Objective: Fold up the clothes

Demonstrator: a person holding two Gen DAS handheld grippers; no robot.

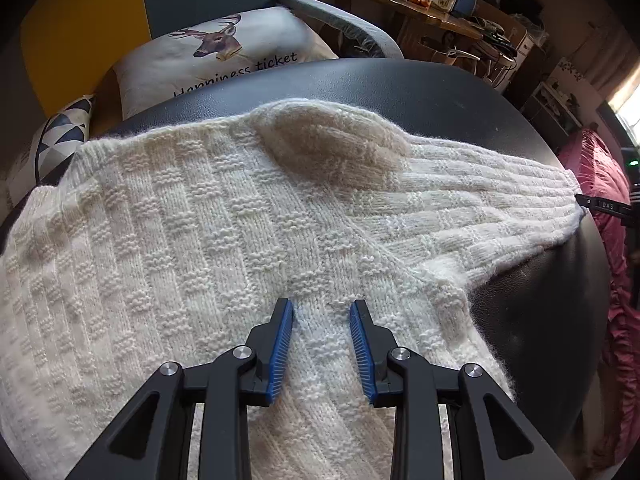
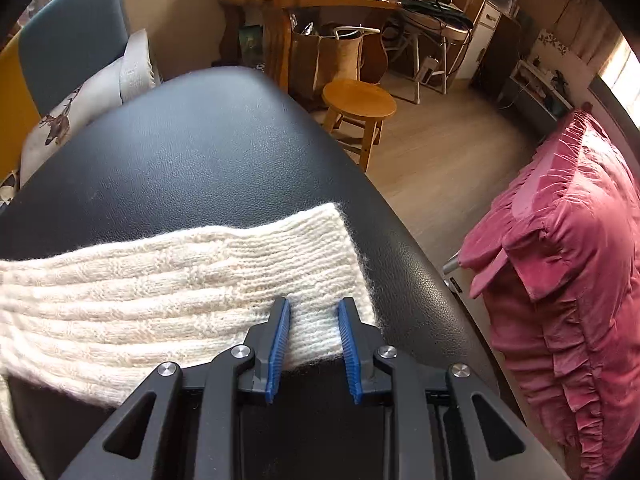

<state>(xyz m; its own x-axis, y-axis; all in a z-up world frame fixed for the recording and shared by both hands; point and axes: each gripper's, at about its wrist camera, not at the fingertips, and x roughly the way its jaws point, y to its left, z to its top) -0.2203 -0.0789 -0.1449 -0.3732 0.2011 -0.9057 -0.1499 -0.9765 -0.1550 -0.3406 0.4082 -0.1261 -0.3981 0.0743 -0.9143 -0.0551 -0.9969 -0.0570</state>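
A cream knitted sweater lies spread flat on a black leather surface. Its neck opening faces the far side and one sleeve stretches to the right. My left gripper is open just above the sweater's body near the armpit. In the right wrist view the sleeve lies across the black surface with its ribbed cuff at the right. My right gripper is open, its blue pads straddling the cuff's near corner.
A deer-print cushion and a patterned cushion lie beyond the surface's far edge. A pink ruffled cover is on the right. A wooden stool and a cluttered wooden table stand on the floor behind.
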